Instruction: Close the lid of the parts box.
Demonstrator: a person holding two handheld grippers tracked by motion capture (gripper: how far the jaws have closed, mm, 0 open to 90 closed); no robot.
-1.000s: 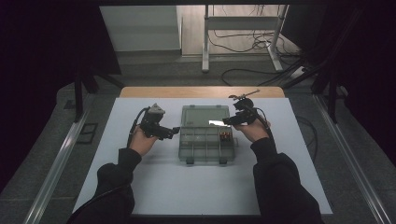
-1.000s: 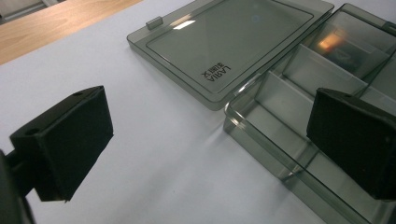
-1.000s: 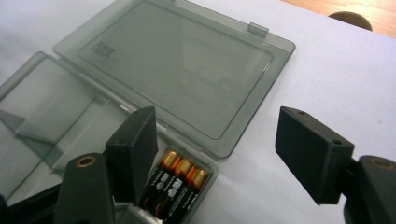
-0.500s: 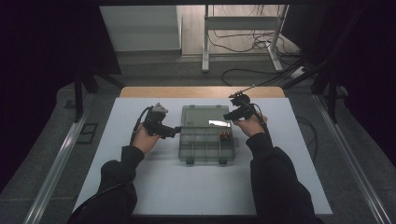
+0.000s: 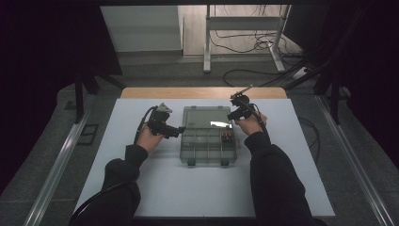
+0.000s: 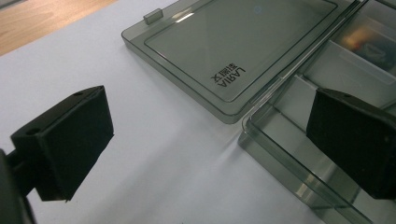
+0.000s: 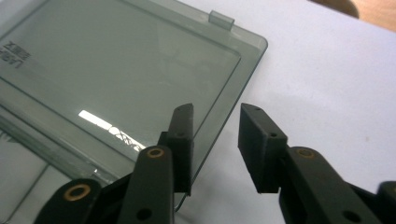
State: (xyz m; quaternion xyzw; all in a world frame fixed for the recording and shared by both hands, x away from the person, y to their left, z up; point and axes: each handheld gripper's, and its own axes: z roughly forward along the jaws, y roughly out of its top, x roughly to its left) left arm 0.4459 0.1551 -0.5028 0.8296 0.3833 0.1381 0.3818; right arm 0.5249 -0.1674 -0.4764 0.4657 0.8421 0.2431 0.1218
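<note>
A white worktop (image 5: 141,188) is lying under the high view, with a strip of bare wood (image 5: 202,92) running along its far edge; grey floor is surrounding it, metal rails are running down both sides, dark panels are closing in the left and right, and at the back a pale table frame (image 5: 207,42) is standing over loose cables (image 5: 244,44).

At the left, the left gripper (image 5: 176,131) is hovering just beside the near left corner of a smoky clear organiser box (image 5: 207,150); its fingers (image 6: 70,140) are spread wide and released, one over bare worktop, the other over the box's left compartments, holding nothing.

In the middle, the box is lying open and flat; its lid (image 6: 238,46), printed with a small logo, is folded back toward the far side, with a small latch tab (image 7: 220,19) on its far edge; dividers are splitting the tray, and small dark items (image 5: 227,137) are sitting in a right compartment.

At the right, the right gripper (image 7: 215,140) is straddling the lid's right edge; its fingers (image 7: 180,140) have just been closing; one is over the lid, the other over the worktop, with a gap showing and nothing gripped yet.
</note>
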